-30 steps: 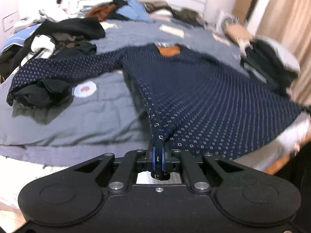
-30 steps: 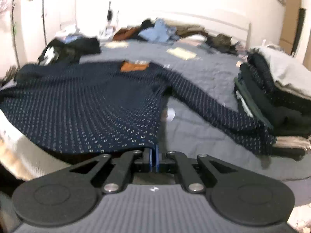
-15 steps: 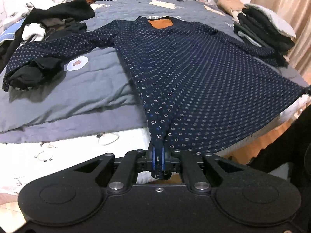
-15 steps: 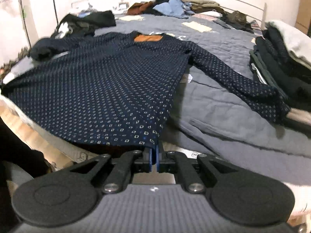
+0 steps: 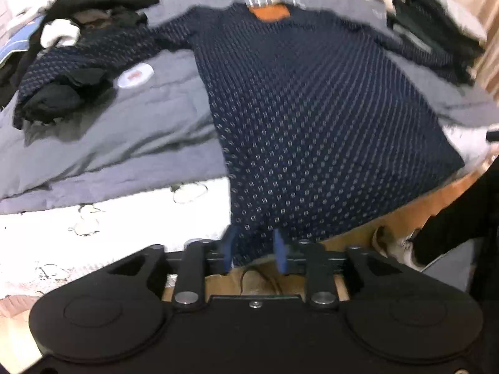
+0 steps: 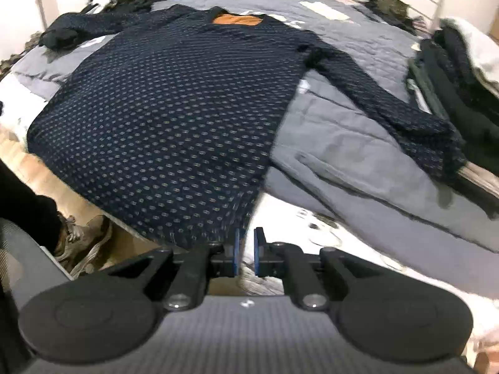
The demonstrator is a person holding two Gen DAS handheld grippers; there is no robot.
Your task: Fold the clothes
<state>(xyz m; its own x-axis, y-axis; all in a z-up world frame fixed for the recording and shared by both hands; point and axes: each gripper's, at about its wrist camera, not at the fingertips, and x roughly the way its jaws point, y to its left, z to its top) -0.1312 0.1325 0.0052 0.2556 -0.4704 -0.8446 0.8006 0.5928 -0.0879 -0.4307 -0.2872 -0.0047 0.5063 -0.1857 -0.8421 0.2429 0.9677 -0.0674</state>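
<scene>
A navy dotted sweater [image 5: 312, 109] with an orange neck patch [image 5: 271, 15] lies flat and face down on the grey quilt [image 5: 140, 134]. Both sleeves are spread out, and the hem hangs over the bed's near edge. My left gripper [image 5: 254, 249] is open at the hem's left corner, and cloth still shows between its blue fingers [image 5: 229, 247]. In the right wrist view the sweater [image 6: 174, 118] fills the middle. My right gripper [image 6: 247, 252] is open by a narrow gap just beside the hem's right corner and holds nothing.
A stack of dark folded clothes [image 6: 461, 71] stands at the right by the sweater's right cuff. Loose clothes [image 5: 93, 6] are heaped at the back left. A white sheet [image 5: 109, 212] covers the bed's near edge. A person's shoe [image 5: 396, 246] is on the wooden floor below.
Both grippers have gone from shut on the hem corners to open and have let go. The sweater, held taut before, now rests flat on the bed.
</scene>
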